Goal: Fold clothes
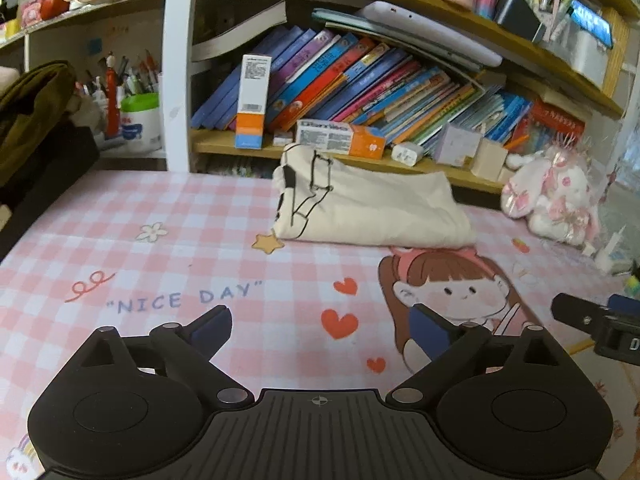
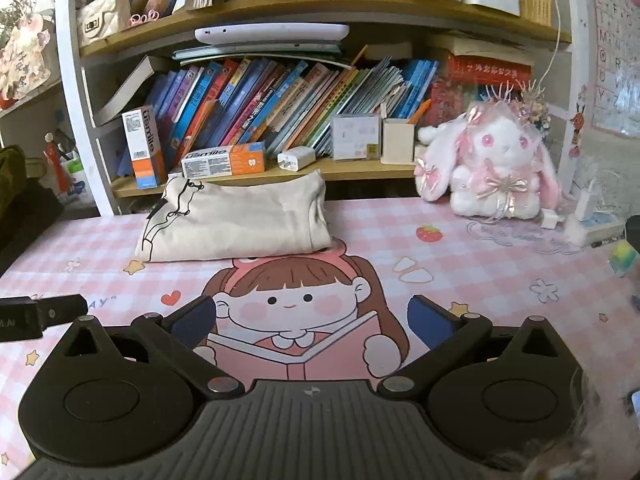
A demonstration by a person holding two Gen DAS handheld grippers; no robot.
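Observation:
A cream garment (image 1: pixel 372 210) with a black line drawing lies folded into a compact bundle at the back of the pink checked desk mat (image 1: pixel 160 216), against the shelf. In the right wrist view the same garment (image 2: pixel 236 220) sits left of centre. My left gripper (image 1: pixel 320 320) hovers open over the mat, well in front of the garment, with nothing between its blue pads. My right gripper (image 2: pixel 312 312) is also open and empty, above the cartoon girl print. Each gripper's finger shows at the edge of the other's view.
A bookshelf (image 1: pixel 340 80) full of leaning books runs along the back, with toothpaste boxes (image 2: pixel 224 162) on its lower board. A pink plush rabbit (image 2: pixel 492 168) stands at the back right beside a white charger. An olive garment (image 1: pixel 32 108) is piled at the far left.

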